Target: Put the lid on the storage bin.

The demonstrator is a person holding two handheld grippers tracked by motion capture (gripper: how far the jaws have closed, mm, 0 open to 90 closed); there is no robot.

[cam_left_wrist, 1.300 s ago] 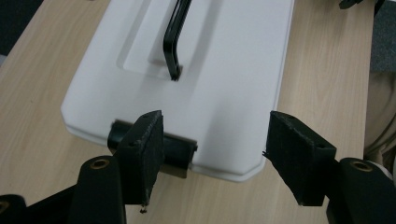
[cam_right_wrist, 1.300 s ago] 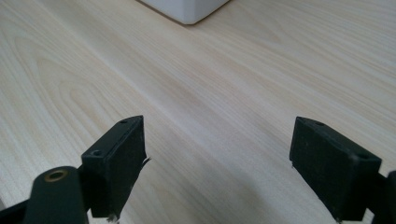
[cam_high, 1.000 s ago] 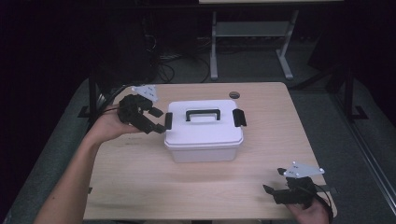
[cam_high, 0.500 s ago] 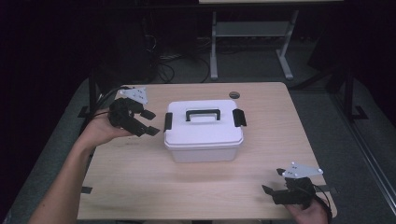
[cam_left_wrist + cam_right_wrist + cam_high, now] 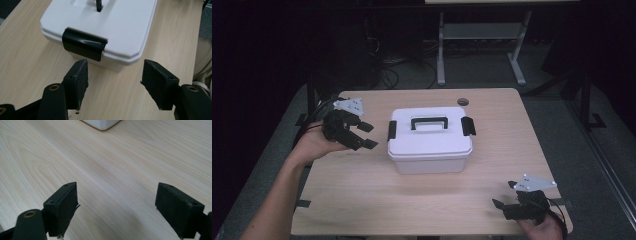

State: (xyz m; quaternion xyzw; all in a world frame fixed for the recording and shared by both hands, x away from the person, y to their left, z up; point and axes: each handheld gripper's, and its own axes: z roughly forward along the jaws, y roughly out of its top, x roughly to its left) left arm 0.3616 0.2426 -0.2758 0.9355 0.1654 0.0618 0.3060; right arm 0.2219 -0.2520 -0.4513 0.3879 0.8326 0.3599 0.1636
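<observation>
Now left claw [image 5: 368, 135] gapes, angled toward box latch [image 5: 84, 44]; right claw [image 5: 502, 210] rests open.

White box [image 5: 430, 140] sits mid-table [image 5: 362, 200], the only obstacle on the top. Left gripper [image 5: 362, 136] is just off its 9 o'clock end, jaws apart with nothing between; bare wood between pads and the black side latch [image 5: 84, 44], so a straight run in is free. Carry handle [image 5: 429, 121] lies flat in the lid, no snag from above. Right gripper [image 5: 507, 207] parked at 5 o'clock near the table edge, well apart from the box; open wood between them. Cable hole [image 5: 463, 101] at 12 o'clock, flush.
</observation>
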